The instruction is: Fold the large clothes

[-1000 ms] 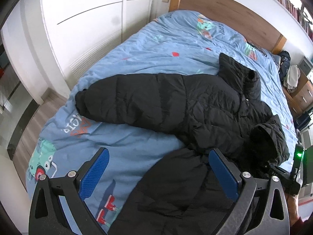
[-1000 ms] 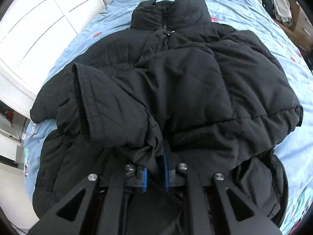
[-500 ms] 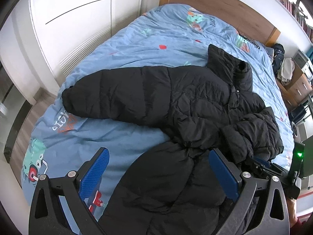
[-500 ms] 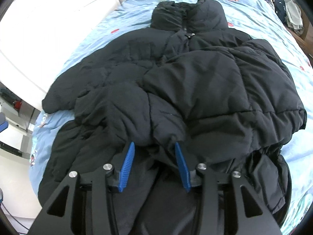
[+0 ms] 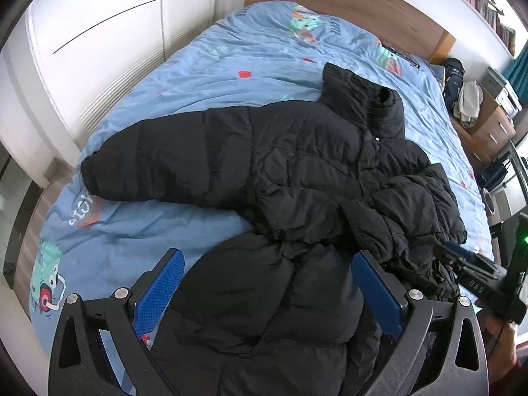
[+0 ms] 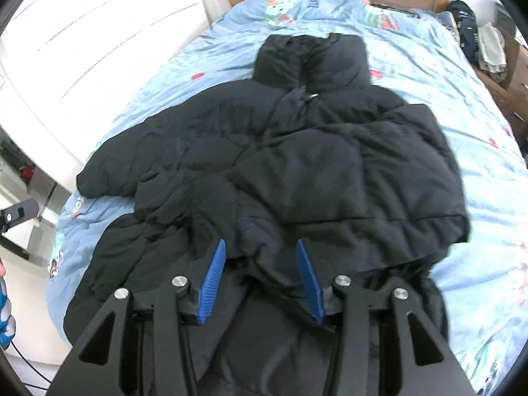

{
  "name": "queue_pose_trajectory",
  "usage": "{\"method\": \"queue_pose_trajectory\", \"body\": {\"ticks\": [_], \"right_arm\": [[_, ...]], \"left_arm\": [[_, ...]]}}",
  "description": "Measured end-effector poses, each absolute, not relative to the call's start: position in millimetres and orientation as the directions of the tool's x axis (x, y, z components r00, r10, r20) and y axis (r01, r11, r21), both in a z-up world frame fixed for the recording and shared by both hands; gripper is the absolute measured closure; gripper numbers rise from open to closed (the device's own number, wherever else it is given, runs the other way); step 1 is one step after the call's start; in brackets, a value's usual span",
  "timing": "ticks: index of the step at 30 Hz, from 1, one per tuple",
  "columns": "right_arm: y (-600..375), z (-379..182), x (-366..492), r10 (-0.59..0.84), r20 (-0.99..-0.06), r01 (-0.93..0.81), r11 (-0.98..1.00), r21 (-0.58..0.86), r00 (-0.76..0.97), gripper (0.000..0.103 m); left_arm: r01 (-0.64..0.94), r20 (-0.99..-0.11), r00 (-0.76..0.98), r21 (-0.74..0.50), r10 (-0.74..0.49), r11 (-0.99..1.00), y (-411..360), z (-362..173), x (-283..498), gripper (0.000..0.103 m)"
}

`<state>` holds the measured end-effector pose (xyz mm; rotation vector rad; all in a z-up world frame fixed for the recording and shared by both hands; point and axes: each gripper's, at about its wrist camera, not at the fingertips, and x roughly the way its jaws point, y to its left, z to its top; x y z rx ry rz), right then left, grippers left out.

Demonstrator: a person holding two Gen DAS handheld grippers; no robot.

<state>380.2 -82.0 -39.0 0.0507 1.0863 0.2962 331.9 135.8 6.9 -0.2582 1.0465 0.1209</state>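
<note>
I see the black puffer jacket (image 6: 297, 171) lying on the blue duvet (image 5: 204, 76), collar toward twelve o'clock. My right gripper (image 6: 260, 275) has just been opening, jaws apart with nothing pinched; my left gripper (image 5: 267, 293) gapes wide above the hem.

- A big black puffy jacket (image 6: 297, 171) is laid out on a blue bed cover.
- Its tall collar (image 6: 313, 59) is pointed at the head of the bed.
- One sleeve (image 5: 171, 161) is stretched out flat to the side.
- The other sleeve (image 6: 379, 181) is folded over the front.
</note>
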Motion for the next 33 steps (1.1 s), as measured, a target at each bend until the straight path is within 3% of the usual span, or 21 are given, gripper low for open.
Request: {"method": "queue_pose_trajectory", "body": {"ticks": [15,33], "right_arm": [[-186.7,-31.3,394.7,0.099,-0.865,-0.027,0.995,0.099,0.492,0.054],[-204.8,-51.5,466.7,0.065,-0.863,-0.084,0.996,0.027,0.501,0.053]], "left_arm": [[-0.186,-0.878,0.471,-0.191,-0.083,0.964,95.5,-16.9,358.6,0.003],[-0.059,-0.881,0.446,-0.205,-0.158,0.977,-35.6,-69.1,448.7,0.003]]}}
